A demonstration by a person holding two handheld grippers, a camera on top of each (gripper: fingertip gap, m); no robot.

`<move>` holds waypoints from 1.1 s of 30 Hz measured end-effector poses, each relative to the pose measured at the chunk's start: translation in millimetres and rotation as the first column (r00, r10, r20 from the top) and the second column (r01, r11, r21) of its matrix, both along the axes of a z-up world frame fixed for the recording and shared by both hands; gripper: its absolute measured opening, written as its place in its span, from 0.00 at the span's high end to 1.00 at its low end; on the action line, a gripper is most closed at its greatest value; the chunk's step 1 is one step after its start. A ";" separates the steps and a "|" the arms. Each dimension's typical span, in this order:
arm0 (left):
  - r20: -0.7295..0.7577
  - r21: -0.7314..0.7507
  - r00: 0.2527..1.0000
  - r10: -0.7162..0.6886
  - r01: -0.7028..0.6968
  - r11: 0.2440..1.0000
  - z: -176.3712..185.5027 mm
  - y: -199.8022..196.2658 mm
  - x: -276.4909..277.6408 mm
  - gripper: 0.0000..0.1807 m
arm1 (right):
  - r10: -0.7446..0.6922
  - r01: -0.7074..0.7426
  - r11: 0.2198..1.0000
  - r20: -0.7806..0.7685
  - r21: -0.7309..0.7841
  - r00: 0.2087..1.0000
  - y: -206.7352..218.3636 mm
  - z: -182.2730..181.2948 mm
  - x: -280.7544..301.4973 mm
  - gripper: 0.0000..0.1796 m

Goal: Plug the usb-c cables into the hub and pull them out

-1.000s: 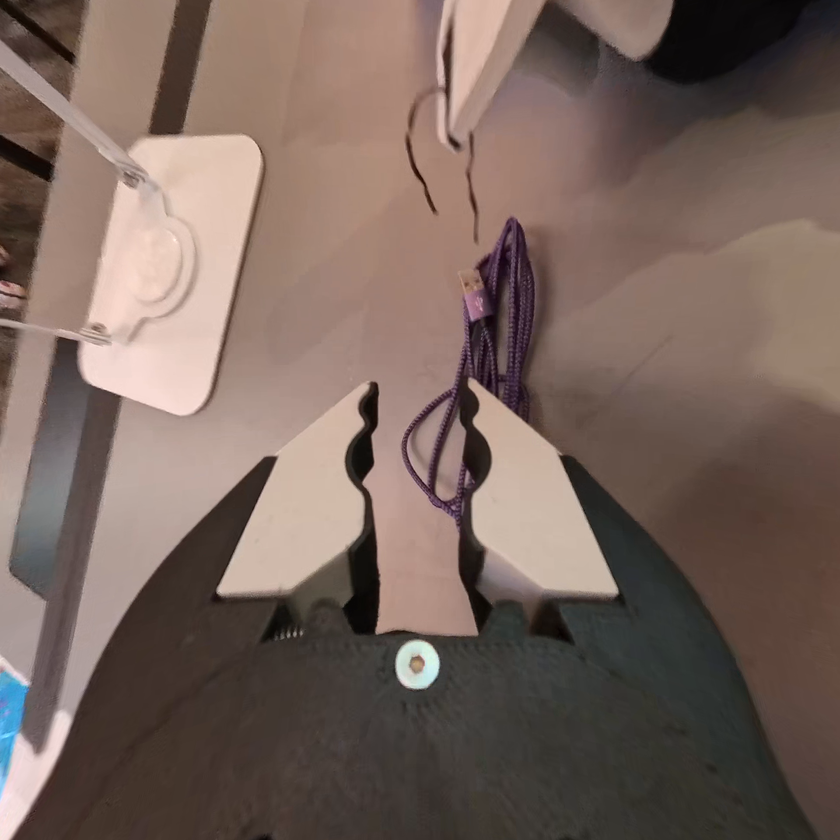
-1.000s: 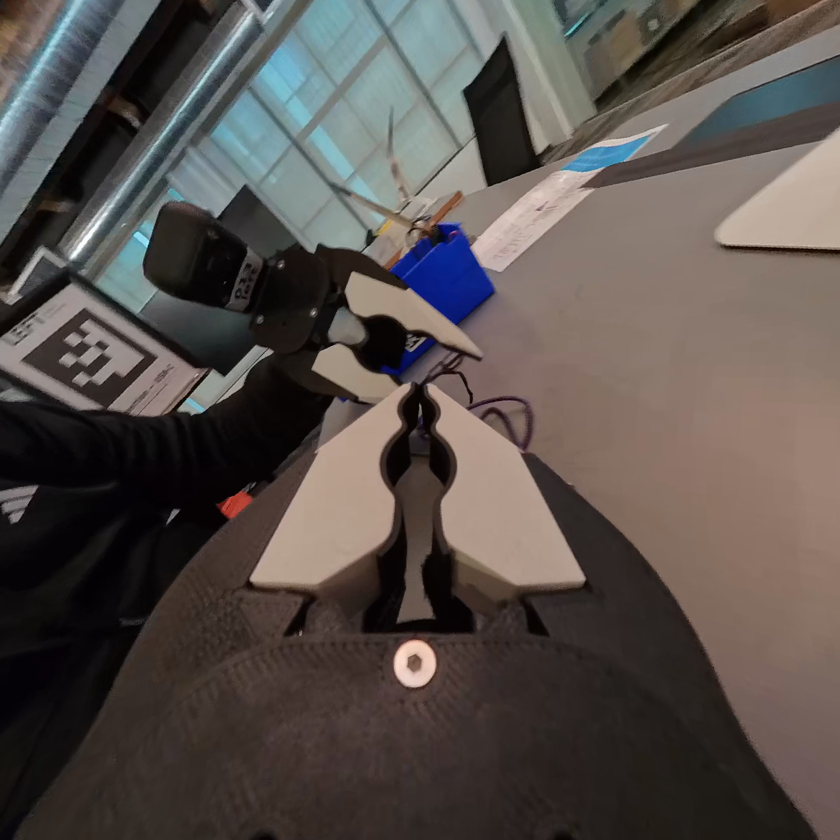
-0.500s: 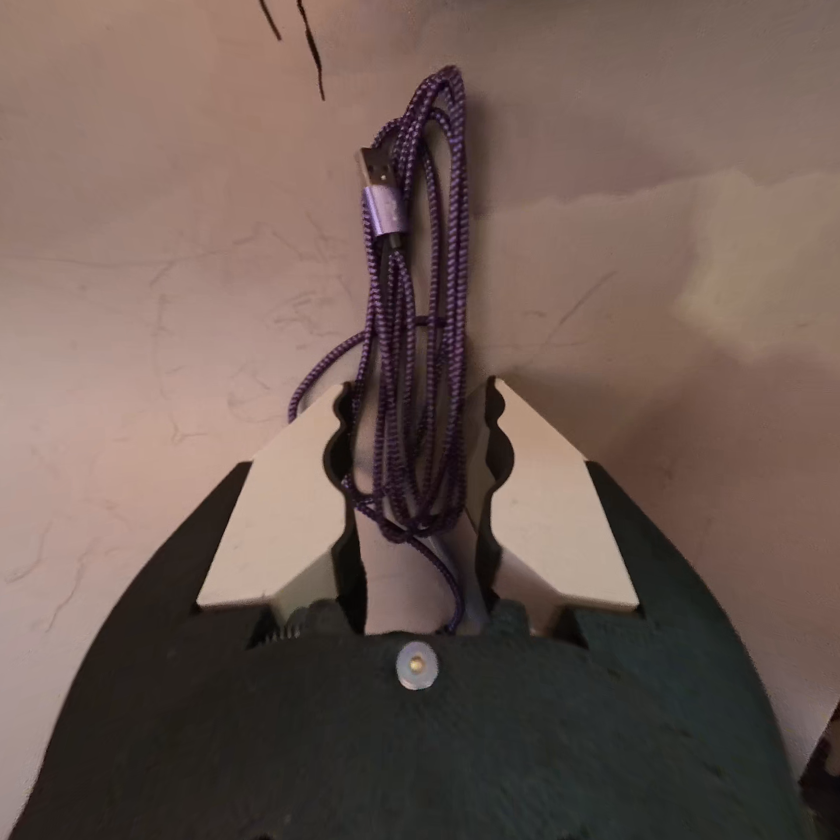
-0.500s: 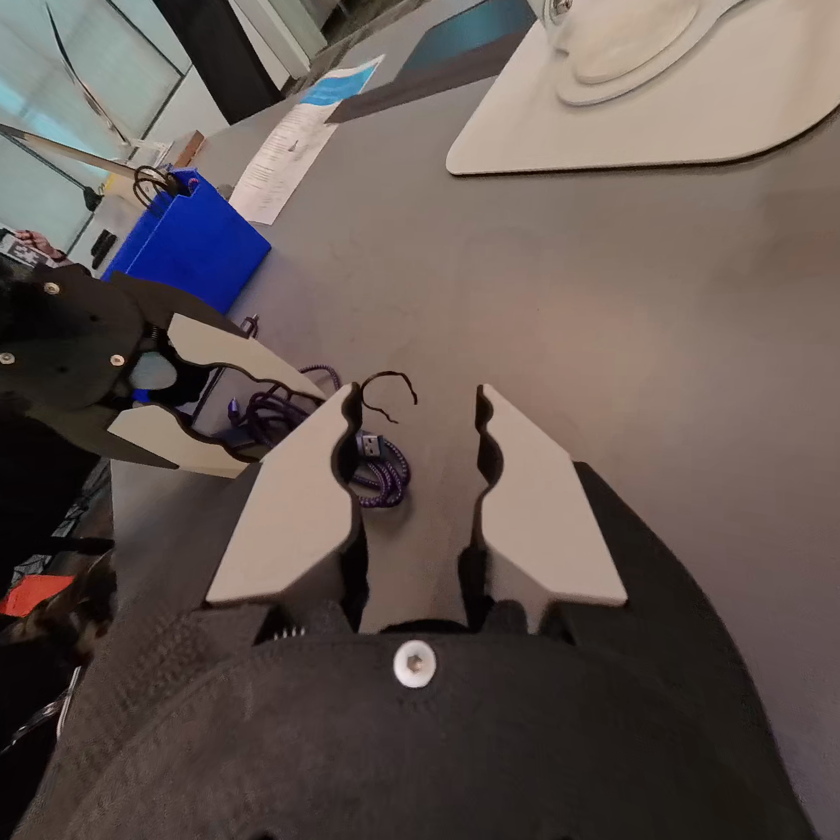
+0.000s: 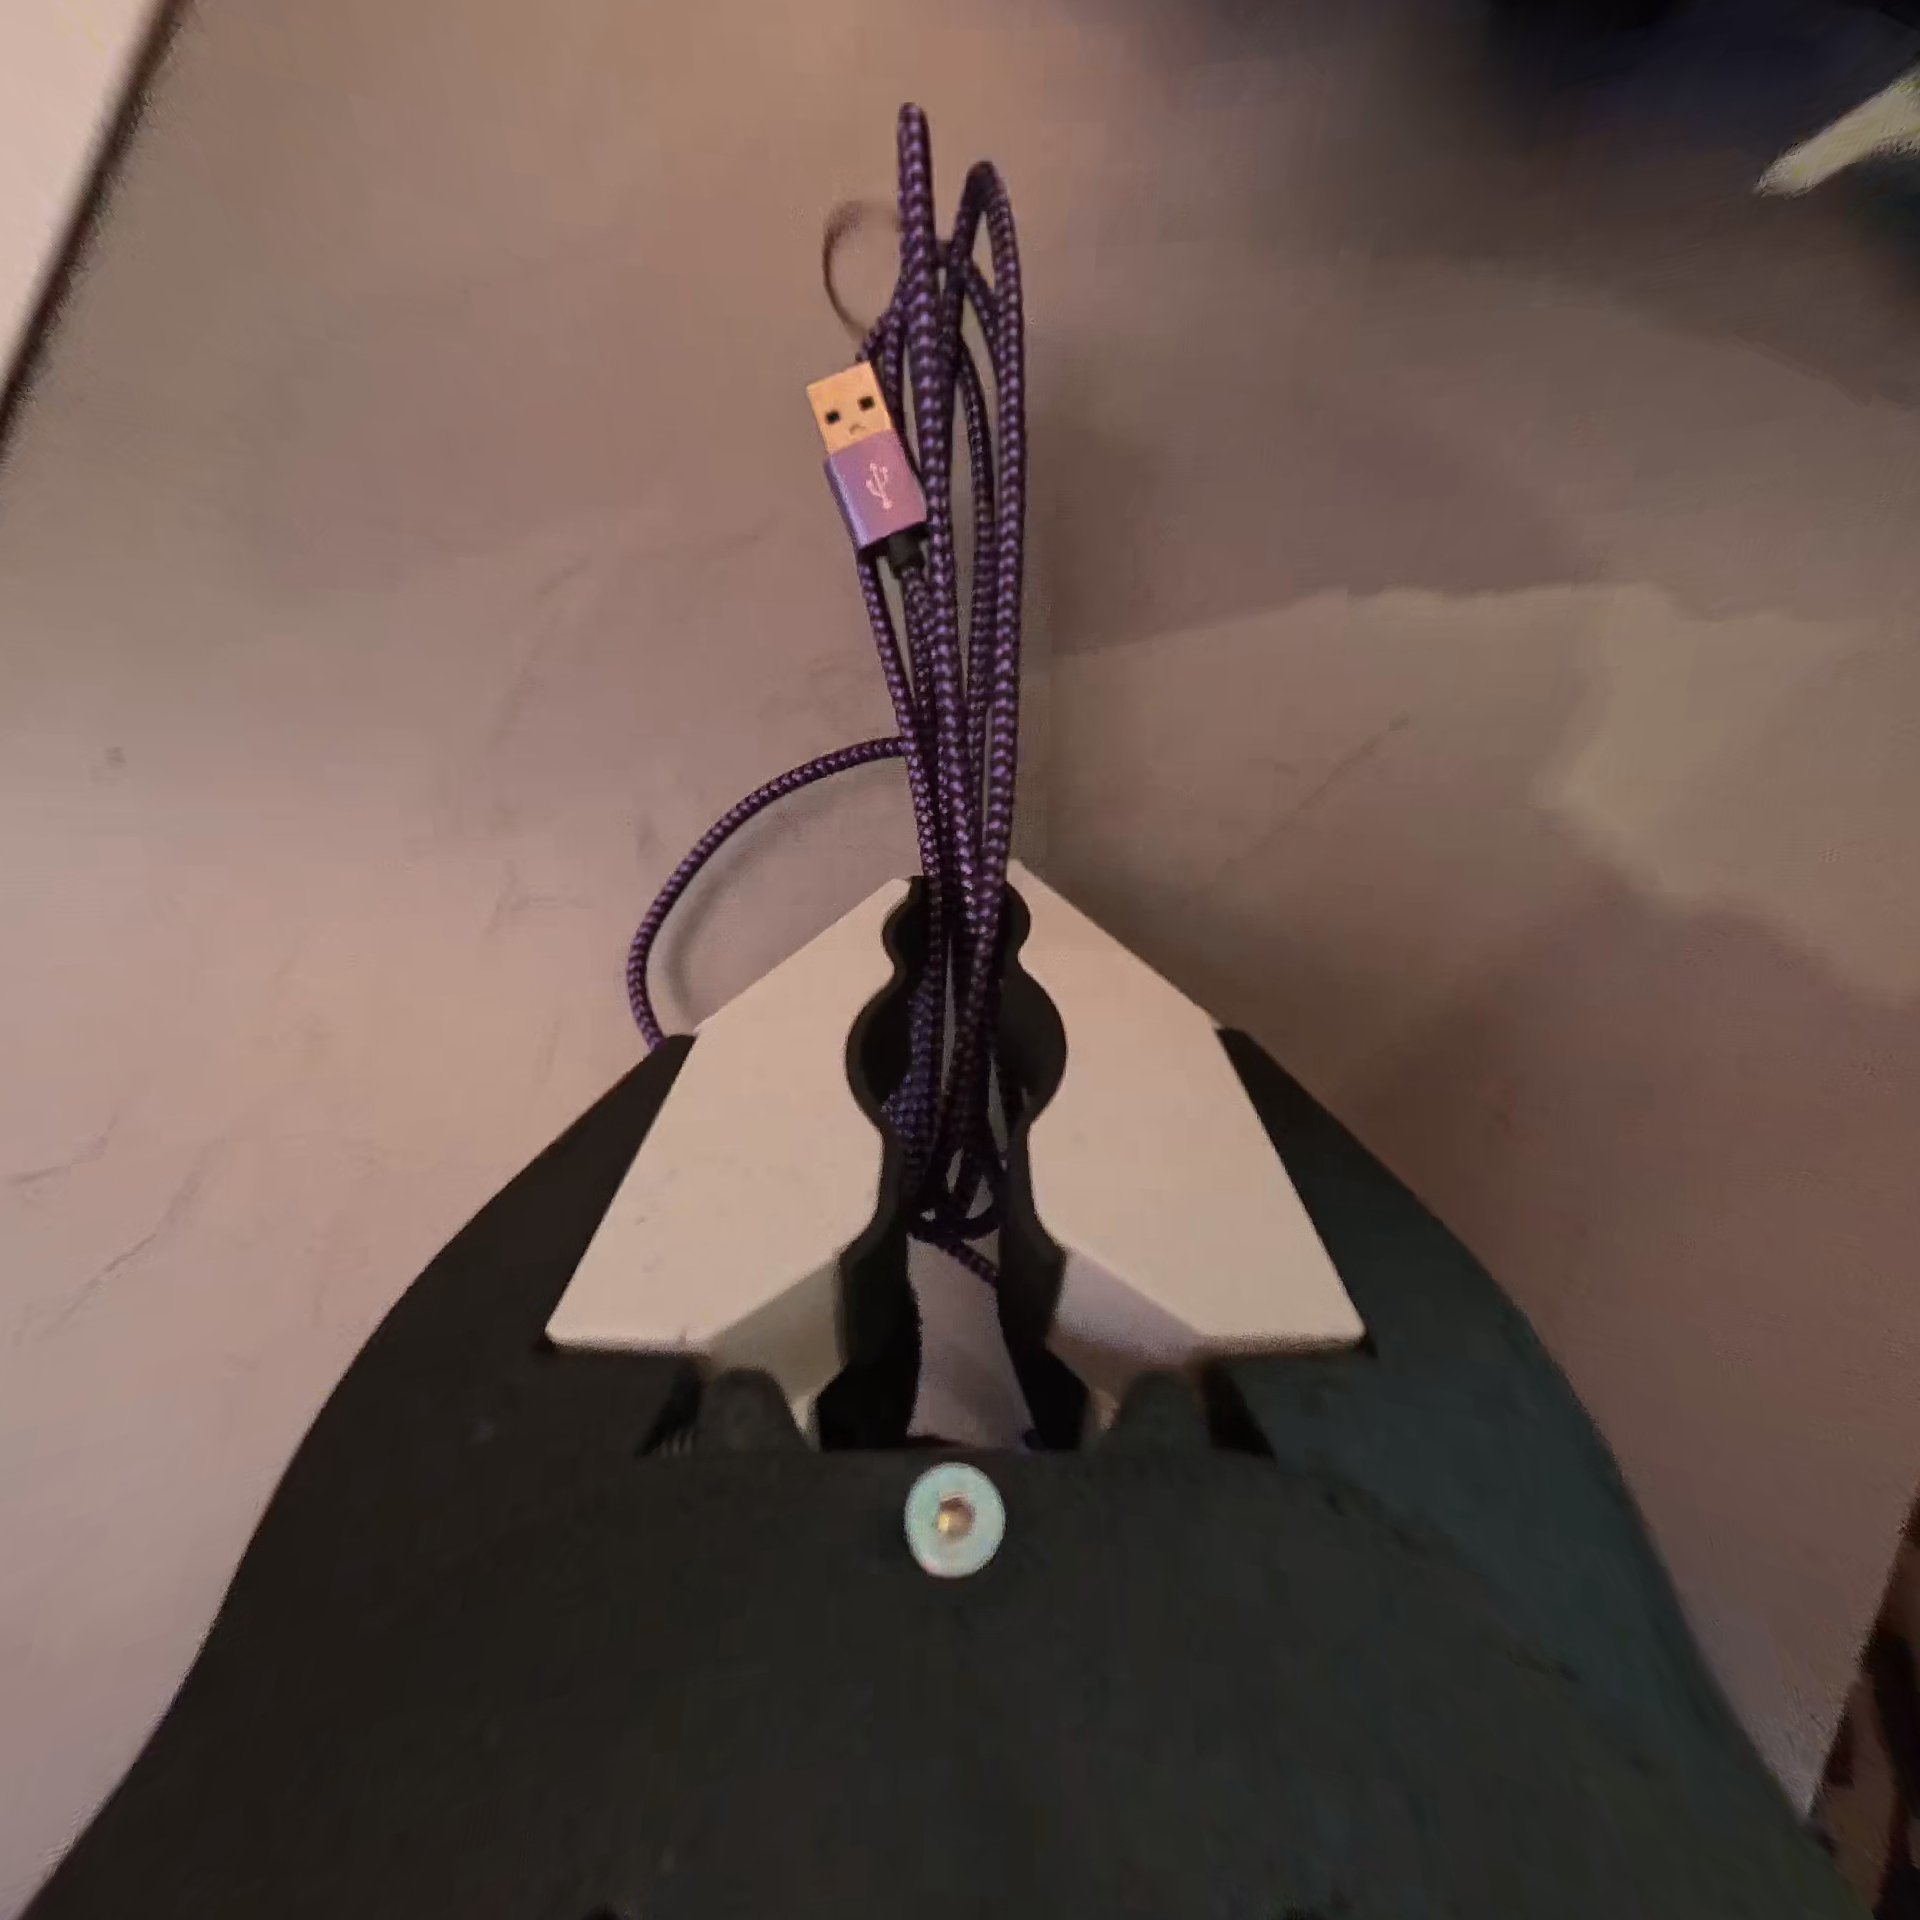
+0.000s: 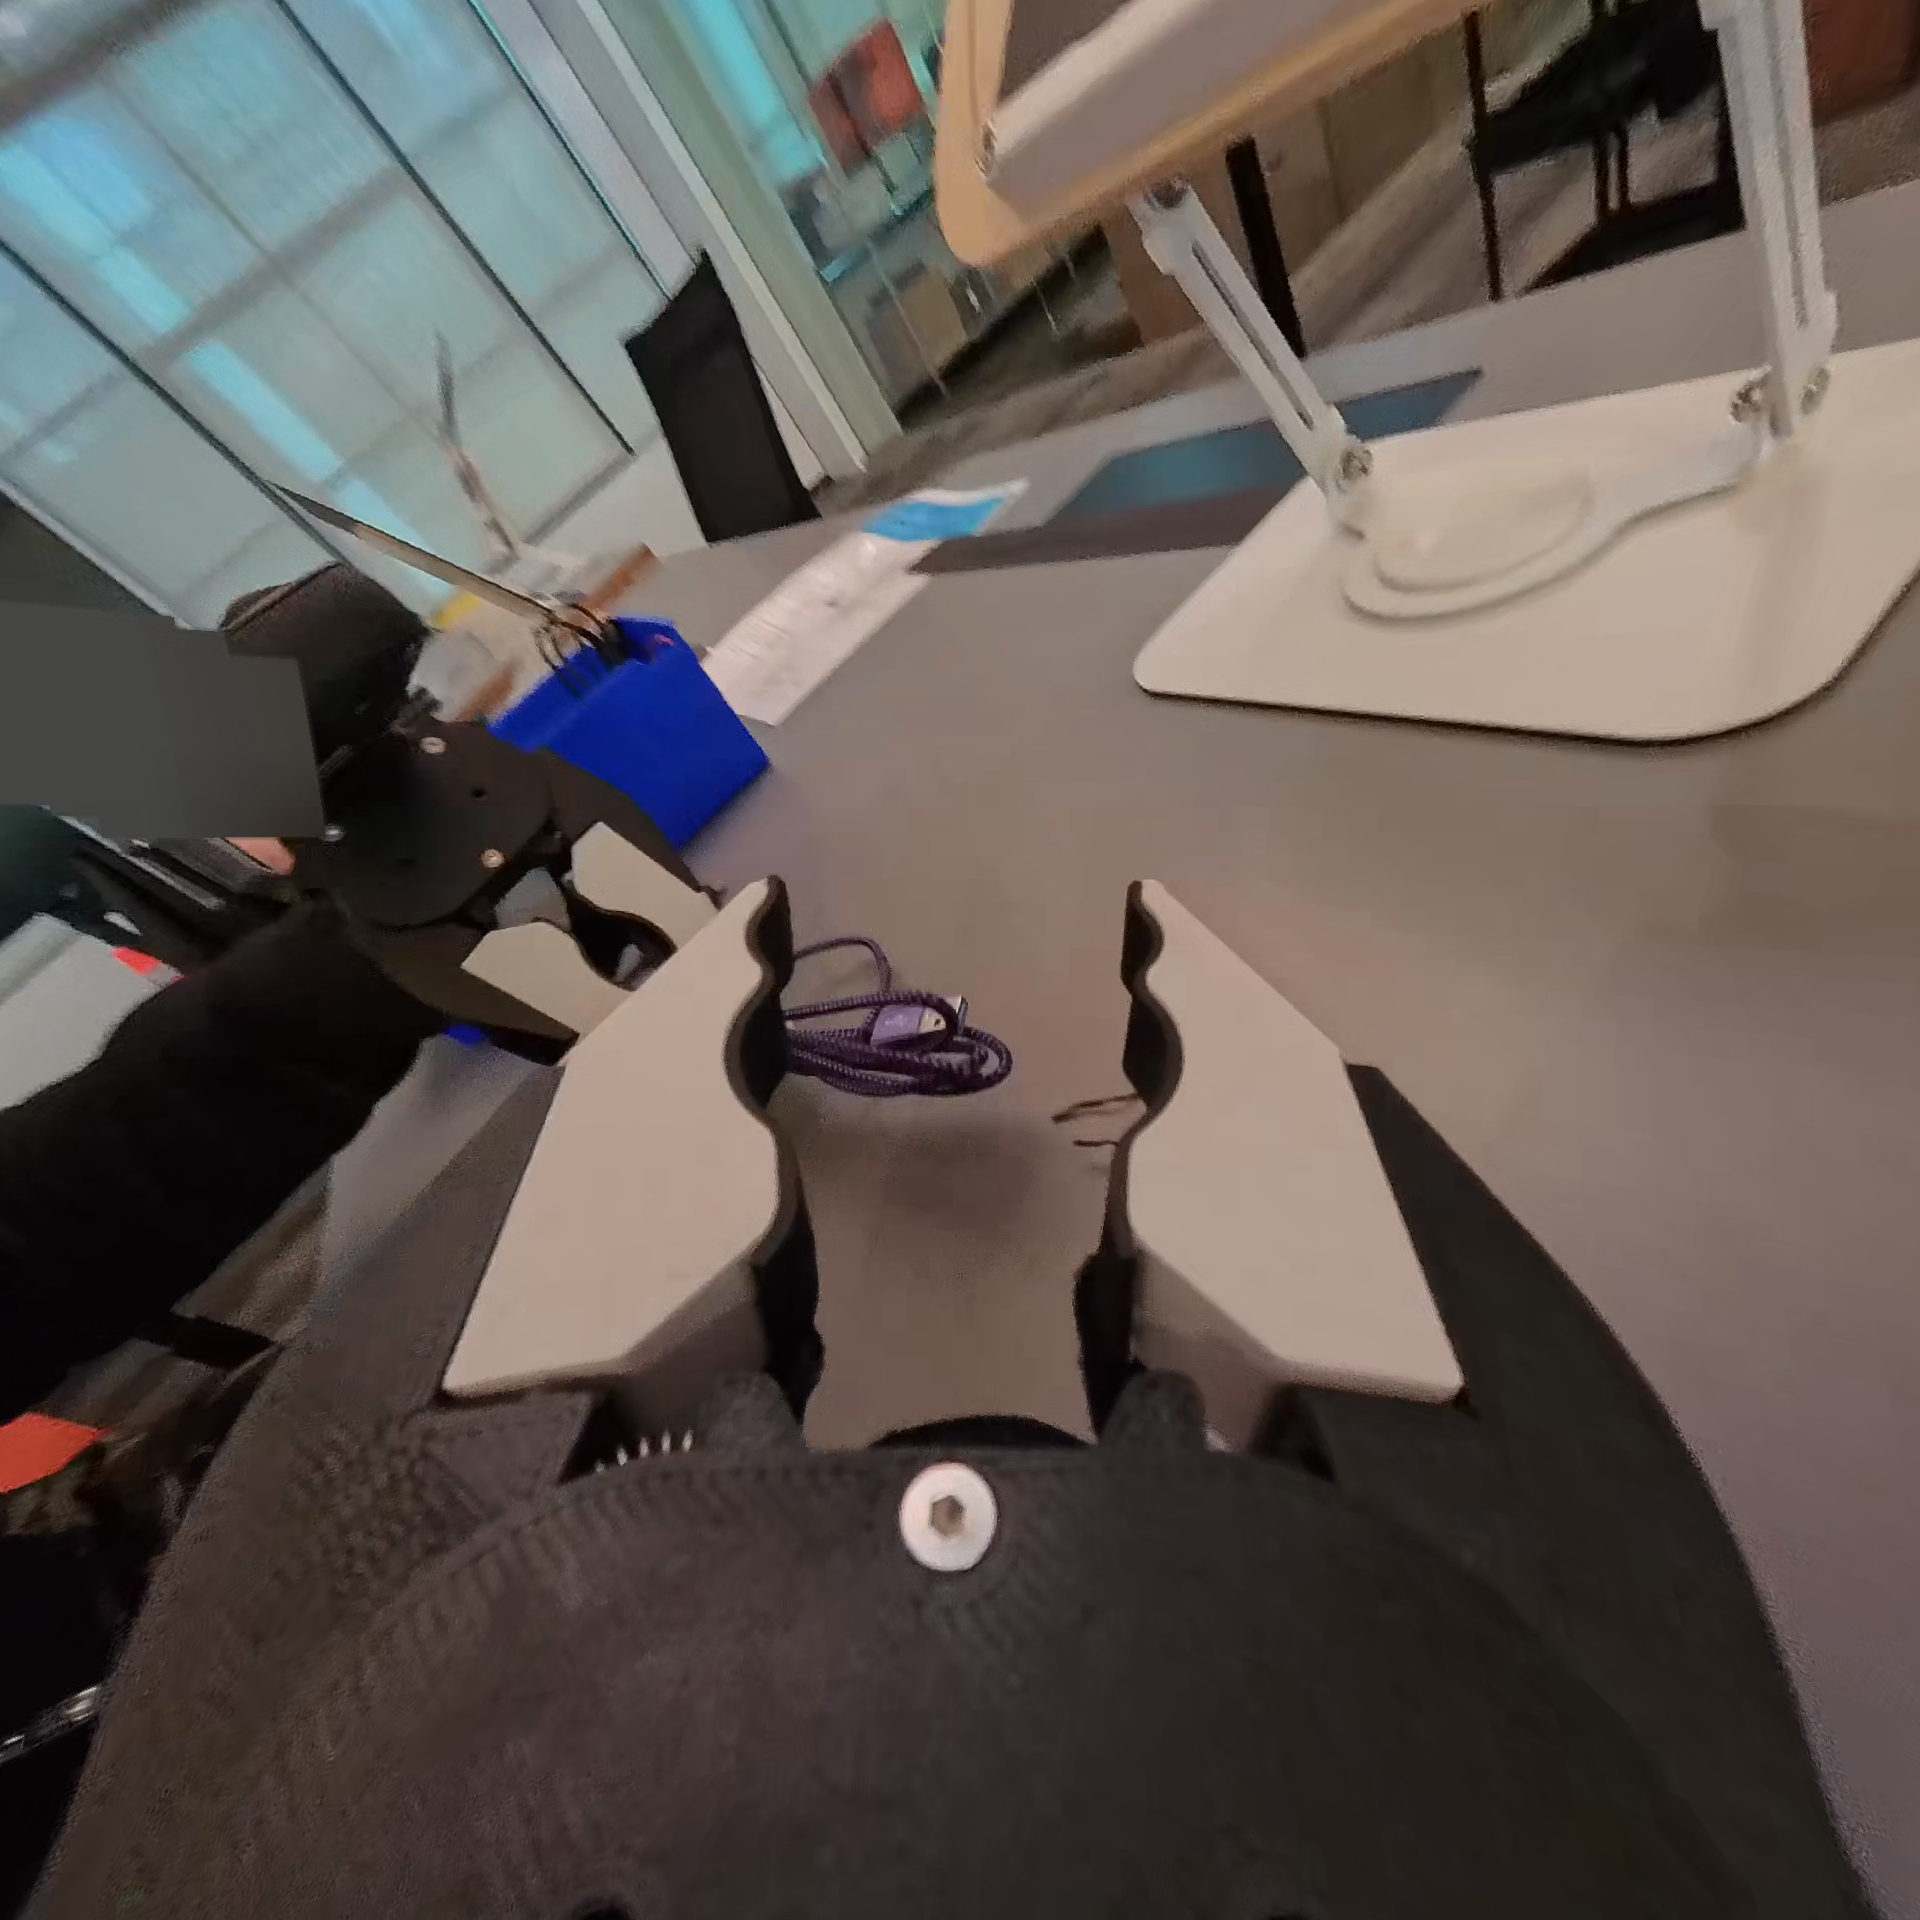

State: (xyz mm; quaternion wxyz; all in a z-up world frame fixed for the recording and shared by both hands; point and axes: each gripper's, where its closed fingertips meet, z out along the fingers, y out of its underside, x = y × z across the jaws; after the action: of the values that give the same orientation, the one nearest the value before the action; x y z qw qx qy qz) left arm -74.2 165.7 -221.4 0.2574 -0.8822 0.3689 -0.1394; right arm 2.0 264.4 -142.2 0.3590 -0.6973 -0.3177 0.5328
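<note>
Left gripper [image 5: 961,894] pinched around the bundled strands of the purple braided cable [image 5: 961,623], plug end [image 5: 865,457] free beyond the tips, over the grey table [image 5: 312,623]. Right gripper [image 6: 954,899] spread wide and empty just above the table, cable coil [image 6: 904,1049] lying ahead between its fingers. Farther out, a blue bin [image 6: 644,727] and a white stand base [image 6: 1507,644].
</note>
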 end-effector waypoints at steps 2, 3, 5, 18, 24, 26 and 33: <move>0.146 0.032 0.989 0.037 -0.042 0.999 19.9 2.1 1.2 0.96 | 0.061 -0.065 0.997 -0.097 -0.040 0.993 -8.4 11.0 -3.6 0.62; 0.214 0.045 0.976 0.052 -0.063 0.997 30.1 3.3 0.8 0.96 | 0.095 -0.109 0.991 -0.163 -0.075 0.982 -13.8 17.5 -5.8 0.62; 0.333 0.081 0.941 0.059 -0.091 0.993 51.3 5.1 2.5 0.96 | 0.193 -0.232 0.964 -0.262 -0.128 0.946 -30.9 26.6 -12.4 0.61; 0.203 0.278 0.978 0.041 -0.098 0.956 56.8 12.4 62.1 0.95 | 0.326 -0.366 0.929 -0.336 -0.059 0.884 -70.2 36.5 -35.4 0.94; 0.137 0.406 0.989 0.051 -0.103 0.908 85.5 16.2 51.9 0.73 | 0.336 -0.368 0.930 -0.365 -0.019 0.868 -70.3 48.6 -26.2 0.99; 0.088 0.417 0.995 0.038 -0.072 0.906 93.8 13.9 47.1 0.69 | 0.347 -0.378 0.926 -0.378 -0.008 0.858 -71.8 52.1 -24.4 0.99; 0.064 0.281 0.998 0.016 -0.034 0.959 75.1 1.8 51.4 0.54 | 0.372 -0.395 0.918 -0.366 0.011 0.853 -77.8 52.5 -26.1 0.99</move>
State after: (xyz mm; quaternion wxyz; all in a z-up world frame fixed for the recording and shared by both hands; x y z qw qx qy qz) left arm -22.8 167.4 -146.3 0.3936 -0.8364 0.3657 -0.1090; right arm -24.1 186.5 -89.7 0.2751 -0.5212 -0.3616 0.7224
